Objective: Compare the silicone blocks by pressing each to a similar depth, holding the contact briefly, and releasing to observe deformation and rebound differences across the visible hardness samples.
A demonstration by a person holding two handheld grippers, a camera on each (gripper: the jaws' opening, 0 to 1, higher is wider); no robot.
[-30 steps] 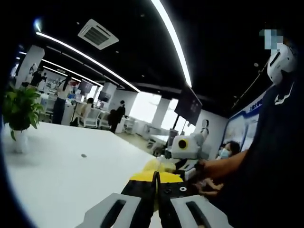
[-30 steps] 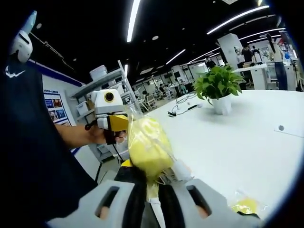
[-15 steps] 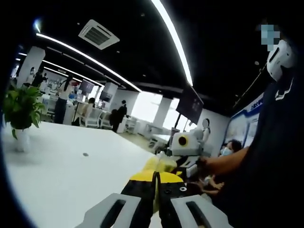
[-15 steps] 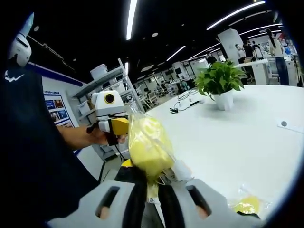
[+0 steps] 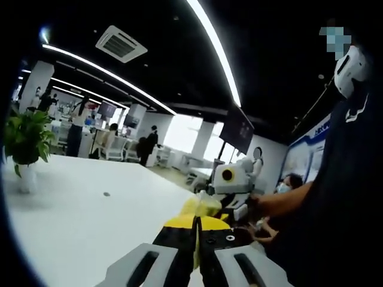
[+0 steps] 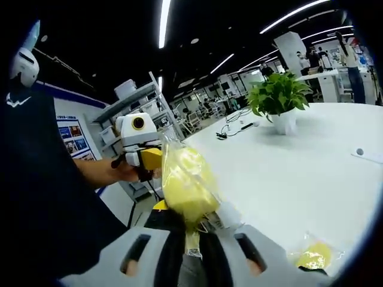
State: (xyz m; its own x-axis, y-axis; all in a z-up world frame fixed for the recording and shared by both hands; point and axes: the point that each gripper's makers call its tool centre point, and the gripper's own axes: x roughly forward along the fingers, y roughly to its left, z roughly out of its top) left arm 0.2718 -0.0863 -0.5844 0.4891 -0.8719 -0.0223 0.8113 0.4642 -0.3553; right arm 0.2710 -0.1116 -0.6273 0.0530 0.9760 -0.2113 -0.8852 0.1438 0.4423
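A yellow silicone block in a clear plastic bag (image 6: 188, 185) is held up above the white table (image 6: 287, 179). My right gripper (image 6: 190, 224) is shut on the bag's lower end. My left gripper (image 6: 152, 158), held in a hand, meets the bag's far side with its yellow tips. In the left gripper view, my left gripper (image 5: 194, 222) has its jaws together with a thin yellow strip of the bagged block (image 5: 202, 206) between them. The right gripper (image 5: 222, 210) sits just beyond it. A second bagged yellow block (image 6: 314, 257) lies on the table at the lower right.
A potted plant (image 6: 276, 98) stands on the white table (image 5: 72, 209), and it is at the left edge in the left gripper view (image 5: 25, 140). A person's dark sleeve (image 6: 48, 197) is close on the left. Shelving and office desks lie beyond.
Both views have drifted slightly with the hands. The bagged block stays held between the two grippers as before.
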